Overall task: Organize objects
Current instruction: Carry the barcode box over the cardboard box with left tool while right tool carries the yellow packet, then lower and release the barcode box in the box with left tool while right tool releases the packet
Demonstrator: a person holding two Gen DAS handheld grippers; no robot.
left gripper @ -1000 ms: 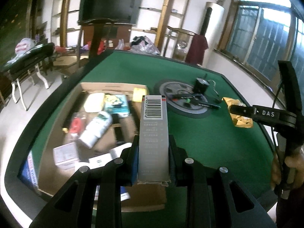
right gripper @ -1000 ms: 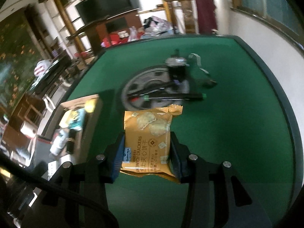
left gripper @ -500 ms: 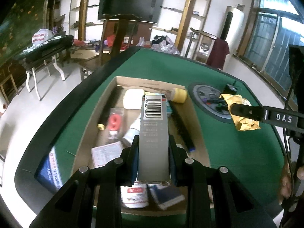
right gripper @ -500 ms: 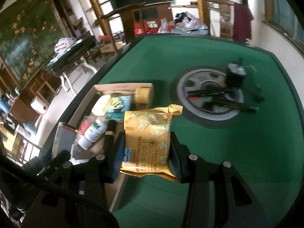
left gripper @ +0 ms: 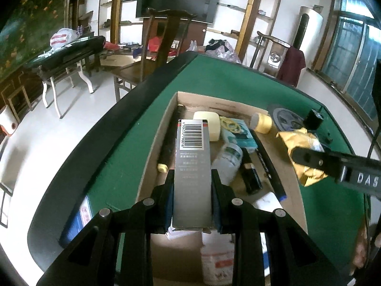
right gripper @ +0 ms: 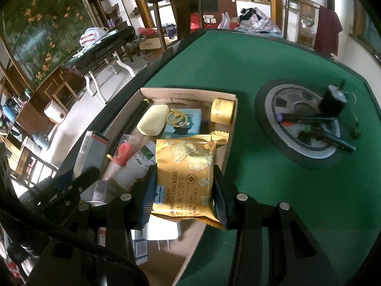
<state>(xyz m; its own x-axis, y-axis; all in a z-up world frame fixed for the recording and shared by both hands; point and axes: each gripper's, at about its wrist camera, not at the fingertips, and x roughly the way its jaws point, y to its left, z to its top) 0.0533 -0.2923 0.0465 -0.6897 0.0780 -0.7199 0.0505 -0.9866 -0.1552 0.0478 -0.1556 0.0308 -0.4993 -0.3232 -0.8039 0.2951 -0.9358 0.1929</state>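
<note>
The left tool (left gripper: 192, 199) is clamped on a tall grey carton with a barcode (left gripper: 192, 174), and the right tool (right gripper: 182, 199) squeezes a yellow foil packet of cheese sandwich crackers (right gripper: 184, 176); both hang above the shallow brown cardboard box (right gripper: 228, 143) on the green felt counter (right gripper: 273, 202). The box is already crowded, so I think the carton may land on the white bottle (left gripper: 227, 160) and tip over. The packet hangs over the box's right wall and could slide out onto the counter.

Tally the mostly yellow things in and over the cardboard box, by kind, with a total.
Cracker packet: 1
Tape roll: 1
Pale yellow block: 1
Looped ring charm: 1
Total: 4
</note>
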